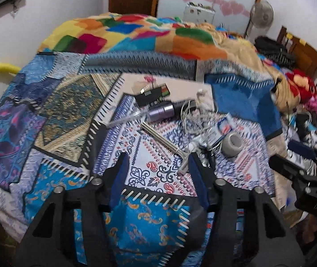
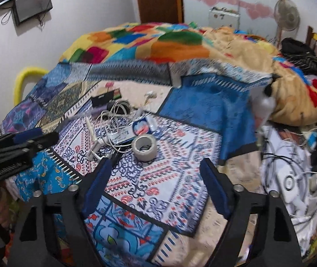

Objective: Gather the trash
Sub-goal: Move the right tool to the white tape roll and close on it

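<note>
My left gripper (image 1: 158, 162) hangs partly open and empty over the patchwork bedspread (image 1: 53, 115), and my right gripper (image 2: 156, 166) stands wider, also empty; I judge the step is the reach, so I should slow down and bracket one piece across its narrow side. The litter sits mid-bed: a disposable razor (image 1: 158, 140) just beyond my left fingertips, its long axis running from upper left down toward the right fingertip, head nearest me, beside the tape roll (image 2: 145, 147) lying with its hole facing up.

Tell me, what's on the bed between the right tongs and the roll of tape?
Nothing: the right wrist view shows only bare patterned bedspread between the open right tongs and the tape roll.
</note>
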